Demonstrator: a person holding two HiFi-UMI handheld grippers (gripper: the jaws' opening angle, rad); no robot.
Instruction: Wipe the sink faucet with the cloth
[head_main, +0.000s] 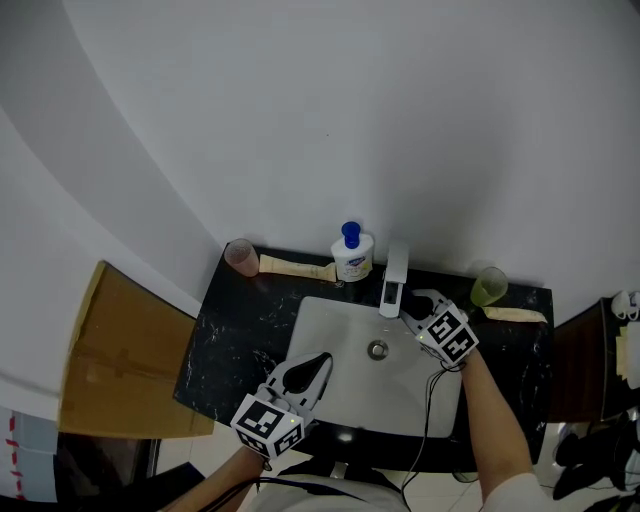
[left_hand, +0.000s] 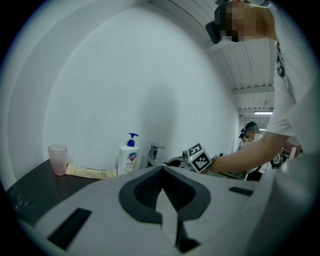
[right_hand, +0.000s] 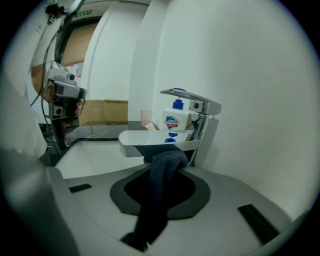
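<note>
Your right claw (right_hand: 168, 165) clamped on dark cloth (right_hand: 157, 200); cloth bunched at its tips, faucet (right_hand: 150, 138) spout just ahead, above. Your left claw (left_hand: 161, 172) closed, empty.

White plastic pump bottle (head_main: 352, 258), far side: blue shield logo, lettering illegible. Left gripper (head_main: 322, 360) and right gripper (head_main: 408, 308) cubes bear square coded markers.

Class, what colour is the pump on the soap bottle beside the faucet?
The pump is blue; clearest in the head view.
</note>
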